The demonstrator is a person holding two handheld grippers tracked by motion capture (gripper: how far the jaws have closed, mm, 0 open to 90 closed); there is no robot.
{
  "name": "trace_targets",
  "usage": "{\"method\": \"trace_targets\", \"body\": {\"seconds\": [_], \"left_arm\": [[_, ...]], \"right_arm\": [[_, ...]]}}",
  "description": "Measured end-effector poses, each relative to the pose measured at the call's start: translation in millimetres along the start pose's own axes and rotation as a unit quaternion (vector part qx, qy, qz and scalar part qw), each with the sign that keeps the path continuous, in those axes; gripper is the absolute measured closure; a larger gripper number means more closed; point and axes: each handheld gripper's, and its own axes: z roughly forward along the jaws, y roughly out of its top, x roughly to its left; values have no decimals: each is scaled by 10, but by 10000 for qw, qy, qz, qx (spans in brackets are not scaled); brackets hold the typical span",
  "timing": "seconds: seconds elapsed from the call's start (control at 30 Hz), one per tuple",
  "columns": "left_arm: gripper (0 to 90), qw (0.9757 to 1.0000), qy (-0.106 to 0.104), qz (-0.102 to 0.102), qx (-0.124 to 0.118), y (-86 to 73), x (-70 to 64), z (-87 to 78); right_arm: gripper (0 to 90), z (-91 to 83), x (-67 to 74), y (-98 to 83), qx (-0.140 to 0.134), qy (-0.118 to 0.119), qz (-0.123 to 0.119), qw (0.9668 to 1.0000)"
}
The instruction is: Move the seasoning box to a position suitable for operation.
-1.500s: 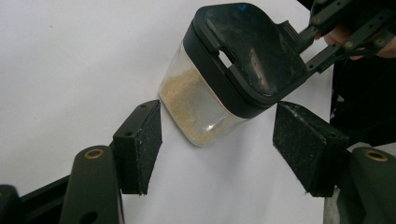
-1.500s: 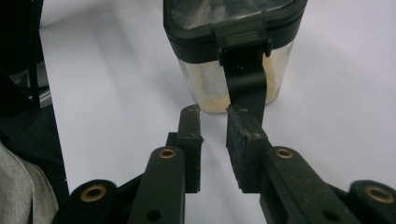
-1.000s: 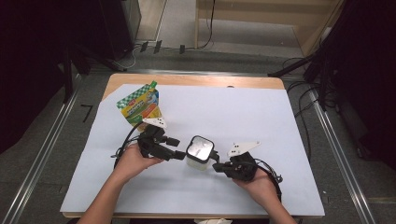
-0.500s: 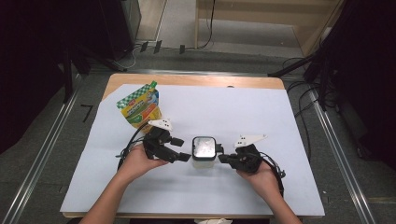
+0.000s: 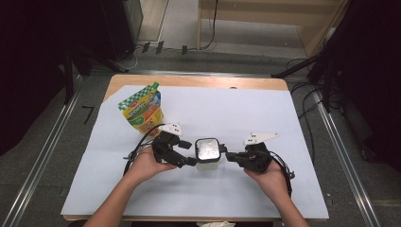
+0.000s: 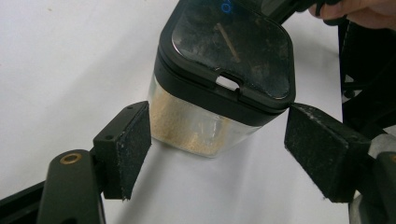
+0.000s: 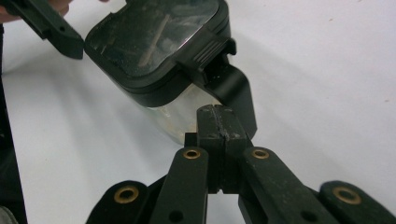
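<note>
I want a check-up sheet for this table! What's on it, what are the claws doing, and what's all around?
Surface: white sheet over a wooden table.
Job's things: clear jar with a black lid, pale powder inside, standing mid-table.
Clutter: colourful snack pouch at back left.
Grippers: left claw has just been opening, jaws either side of the jar, pads not pressing; right claw shut, just below the lid's latch tab; whether it touches cannot be told.
Cables: black cable trails from the left claw; more on the floor.
Surroundings: metal rails, dark equipment, wooden furniture behind.
</note>
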Motion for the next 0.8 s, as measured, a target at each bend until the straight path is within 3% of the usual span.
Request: {"method": "trace_targets", "body": {"seconds": [0.2,0.4,0.8], "left_arm": [[225,9999,38,159,-8,14,-32,44],[217,9994,171,221,206,25,-49,124],[182,9987,301,403,80,86,-86,132]], "right_arm": [[900,-55,-44,8,-131,-173,150,9997],[900,5,-67,25,-112,-249,206,9994],[900,22,-66,30,-124,-325,258,9991]]}}
